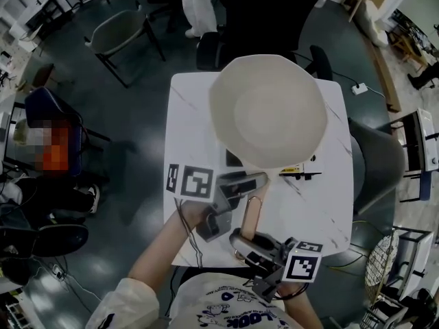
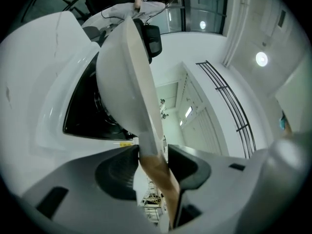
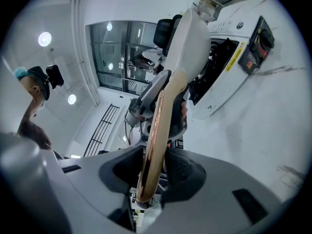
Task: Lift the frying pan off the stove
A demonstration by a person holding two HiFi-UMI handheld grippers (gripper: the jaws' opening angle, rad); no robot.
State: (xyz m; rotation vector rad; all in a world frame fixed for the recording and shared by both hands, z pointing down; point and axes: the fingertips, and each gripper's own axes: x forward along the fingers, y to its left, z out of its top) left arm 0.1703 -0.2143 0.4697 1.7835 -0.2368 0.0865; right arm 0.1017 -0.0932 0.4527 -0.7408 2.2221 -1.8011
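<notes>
The white frying pan (image 1: 267, 112) hangs in the air, tilted, above the portable stove (image 1: 302, 171), which it mostly hides. Its tan handle (image 1: 251, 214) runs back toward me. My right gripper (image 1: 241, 242) is shut on the handle's near end; in the right gripper view the handle (image 3: 158, 130) sits pinched between the pads of the right gripper (image 3: 155, 165). My left gripper (image 1: 255, 181) straddles the handle close to the pan. In the left gripper view, its jaws (image 2: 152, 152) stand apart around the handle (image 2: 156, 167) with a slim gap. The stove's black top (image 2: 83, 116) lies below the pan (image 2: 122, 82).
The stove stands on a small white marble table (image 1: 322, 214). The stove's control panel (image 3: 256, 48) faces the table's near side. A grey chair (image 1: 120, 33) and a standing person (image 1: 199, 5) are beyond the table, and a power strip (image 1: 359, 88) lies on the floor at right.
</notes>
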